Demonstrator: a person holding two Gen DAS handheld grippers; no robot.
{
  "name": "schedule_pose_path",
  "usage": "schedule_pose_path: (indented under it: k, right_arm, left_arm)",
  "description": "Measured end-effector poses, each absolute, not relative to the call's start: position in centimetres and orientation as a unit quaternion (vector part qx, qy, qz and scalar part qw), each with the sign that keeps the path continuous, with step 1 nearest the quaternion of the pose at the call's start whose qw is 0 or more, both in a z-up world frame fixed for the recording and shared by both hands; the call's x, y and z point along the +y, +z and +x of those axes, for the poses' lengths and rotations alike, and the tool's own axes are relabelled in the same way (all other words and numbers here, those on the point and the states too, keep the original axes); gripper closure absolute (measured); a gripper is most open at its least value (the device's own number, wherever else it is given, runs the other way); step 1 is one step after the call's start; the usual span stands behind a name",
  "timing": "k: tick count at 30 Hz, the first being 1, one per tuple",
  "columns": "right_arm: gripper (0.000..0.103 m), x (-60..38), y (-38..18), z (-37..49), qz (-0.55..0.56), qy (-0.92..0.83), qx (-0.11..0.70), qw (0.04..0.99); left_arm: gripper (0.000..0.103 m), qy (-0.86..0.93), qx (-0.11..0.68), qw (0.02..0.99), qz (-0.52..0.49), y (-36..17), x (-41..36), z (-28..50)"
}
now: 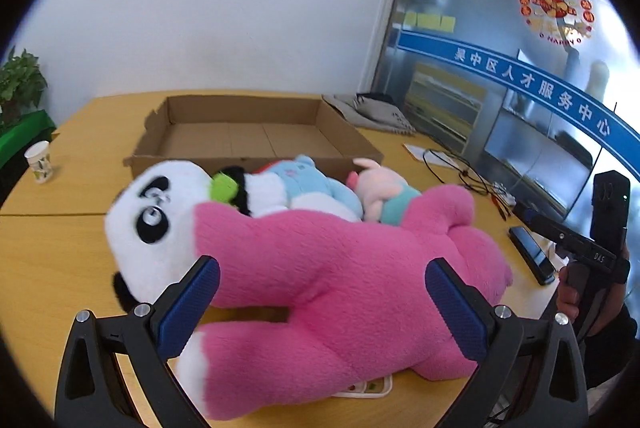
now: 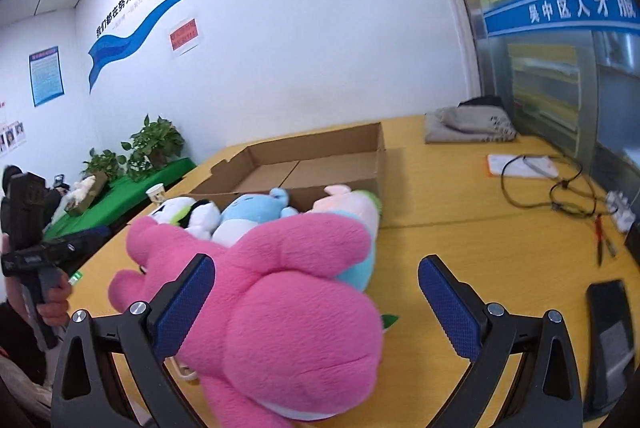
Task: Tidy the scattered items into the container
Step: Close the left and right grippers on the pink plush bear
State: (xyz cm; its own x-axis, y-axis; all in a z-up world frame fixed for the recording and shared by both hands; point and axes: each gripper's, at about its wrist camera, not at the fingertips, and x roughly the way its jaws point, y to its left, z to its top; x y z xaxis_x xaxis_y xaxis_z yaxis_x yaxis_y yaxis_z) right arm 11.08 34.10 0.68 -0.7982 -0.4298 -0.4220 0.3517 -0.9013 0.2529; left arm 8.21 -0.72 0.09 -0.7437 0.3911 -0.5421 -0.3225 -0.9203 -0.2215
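Note:
A big pink plush toy (image 1: 340,268) lies on the yellow table, and my left gripper (image 1: 322,302) stands open astride its middle. From the other end, the pink plush (image 2: 288,308) fills the space between the fingers of my open right gripper (image 2: 316,302). Behind it lie a panda plush (image 1: 160,212), a light blue plush (image 1: 308,184) and a small pale pink plush (image 1: 378,188). The shallow cardboard box (image 1: 248,132) sits just beyond them with nothing inside. The right view shows the same box (image 2: 320,164), the blue plush (image 2: 256,212) and the pale pink plush (image 2: 352,204).
A paper cup (image 1: 39,162) stands at the table's left edge. A folded grey cloth (image 1: 372,110), cables (image 2: 560,184), clips and a black phone (image 2: 610,332) lie on the right side. Potted plants (image 2: 156,144) stand beyond the table. A white flat item (image 1: 368,388) peeks from under the pink plush.

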Motion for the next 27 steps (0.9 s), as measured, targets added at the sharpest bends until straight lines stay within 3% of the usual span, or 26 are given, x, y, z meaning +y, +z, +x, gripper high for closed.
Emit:
schedule_pose_path:
  k: [8,14,21,27]
  right_arm:
    - [0.000,32.7,-5.9,7.5,0.358,-0.912,-0.097,0.177]
    - [0.000,34.3,-9.9,4.8,0.409,-0.855,-0.216,0.233]
    - [0.000,33.7,-10.3,4.5,0.399,-0.861,-0.220,0.228]
    - [0.000,33.0,-9.3,5.4,0.389,-0.874,-0.192,0.218]
  left_arm:
    - [0.001,0.909,-0.058,0.200,-0.361,-4.7,1.4,6.2]
    - [0.000,0.898,-0.058,0.216,-0.378,-6.5,2.1,5.8]
    - [0.001,0.883,-0.071,0.245,-0.394,-7.1,2.3,5.7]
    - [0.018,0.891,-0.044,0.244,-0.380,-6.7,3.3,7.2]
